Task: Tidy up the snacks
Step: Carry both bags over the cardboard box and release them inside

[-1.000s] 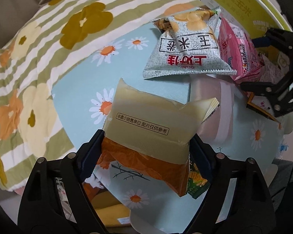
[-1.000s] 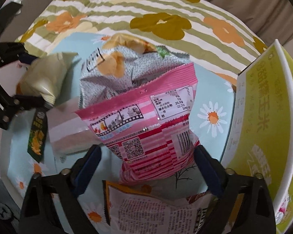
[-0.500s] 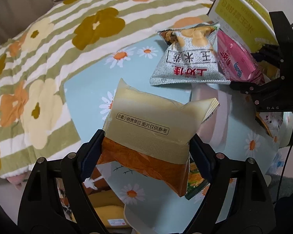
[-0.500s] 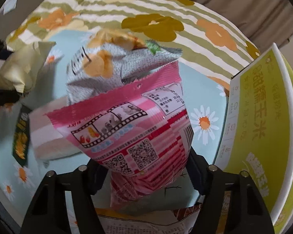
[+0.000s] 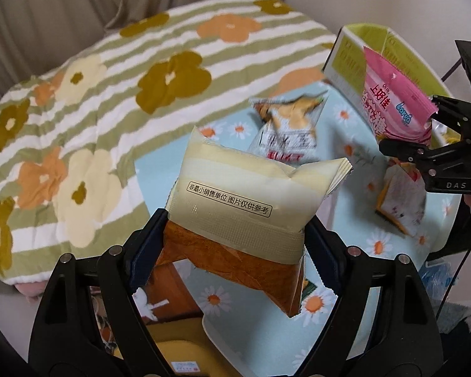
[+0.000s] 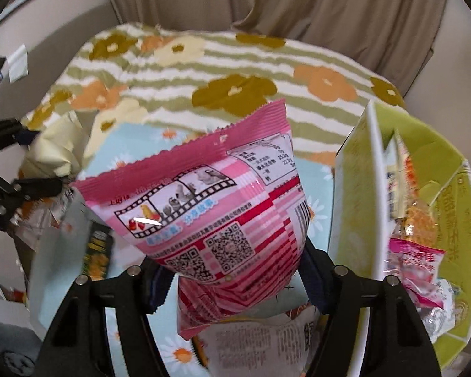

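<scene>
My left gripper (image 5: 235, 229) is shut on a cream-and-orange snack packet (image 5: 241, 188) and holds it up above the light blue daisy cloth (image 5: 223, 301). The right gripper (image 6: 235, 270) is shut on a pink snack bag (image 6: 210, 201), held in the air beside the yellow-green box (image 6: 370, 188). In the left wrist view the right gripper (image 5: 424, 127) with the pink bag (image 5: 389, 106) hangs at the right, near the box (image 5: 345, 59). The right wrist view shows the left gripper (image 6: 25, 157) and the cream packet (image 6: 56, 144) at the left edge.
A grey snack bag (image 5: 285, 125) and a white-and-orange packet (image 5: 398, 201) lie on the cloth. Several snacks (image 6: 414, 264) sit inside the box. A dark green packet (image 6: 99, 251) and a white-backed packet (image 6: 267, 345) lie below. A striped floral blanket (image 5: 110, 94) covers the bed behind.
Both grippers have risen with their packets. The right jaws closed on the pink bag and lifted it off the grey bag. The box's inside has come into view.
</scene>
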{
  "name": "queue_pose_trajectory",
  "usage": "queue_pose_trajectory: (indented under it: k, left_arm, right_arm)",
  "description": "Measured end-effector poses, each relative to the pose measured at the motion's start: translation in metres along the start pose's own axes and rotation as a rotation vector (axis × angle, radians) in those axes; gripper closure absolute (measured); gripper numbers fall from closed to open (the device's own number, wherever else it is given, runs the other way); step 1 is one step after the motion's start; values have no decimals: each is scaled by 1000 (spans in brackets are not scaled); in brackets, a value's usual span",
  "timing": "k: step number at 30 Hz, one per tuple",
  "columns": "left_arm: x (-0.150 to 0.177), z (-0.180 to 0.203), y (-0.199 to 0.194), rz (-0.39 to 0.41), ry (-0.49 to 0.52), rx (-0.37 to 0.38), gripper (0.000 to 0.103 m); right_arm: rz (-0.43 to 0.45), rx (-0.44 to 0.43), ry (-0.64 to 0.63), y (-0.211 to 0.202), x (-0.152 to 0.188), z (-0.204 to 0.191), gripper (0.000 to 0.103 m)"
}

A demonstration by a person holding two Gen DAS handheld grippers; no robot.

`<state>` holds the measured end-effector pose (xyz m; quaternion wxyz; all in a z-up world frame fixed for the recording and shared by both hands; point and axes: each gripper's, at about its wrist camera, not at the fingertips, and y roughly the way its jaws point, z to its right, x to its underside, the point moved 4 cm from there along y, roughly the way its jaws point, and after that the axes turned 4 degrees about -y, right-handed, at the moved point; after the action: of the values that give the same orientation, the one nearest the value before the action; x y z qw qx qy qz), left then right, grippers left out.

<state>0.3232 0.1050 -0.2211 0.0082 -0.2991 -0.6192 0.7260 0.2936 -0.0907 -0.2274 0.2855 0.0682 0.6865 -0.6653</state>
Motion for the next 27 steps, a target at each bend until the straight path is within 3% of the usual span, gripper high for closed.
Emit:
queue_pose_trajectory:
  k: [7, 14, 19, 27]
  left_arm:
    - [-21, 27, -51, 79, 49, -13, 21]
    - [-52, 78, -81, 149, 69, -36, 21]
    - [-77, 133, -76, 174, 51, -30, 21]
    - [-126, 244, -31, 165, 21, 14, 21]
  right_arm:
    - [93, -7, 52, -57, -12, 9, 38]
    - [167, -4, 61, -102, -9, 51, 38]
    - [180, -4, 45, -115, 7, 97, 38]
    - [155, 20, 20, -119, 35, 186, 38]
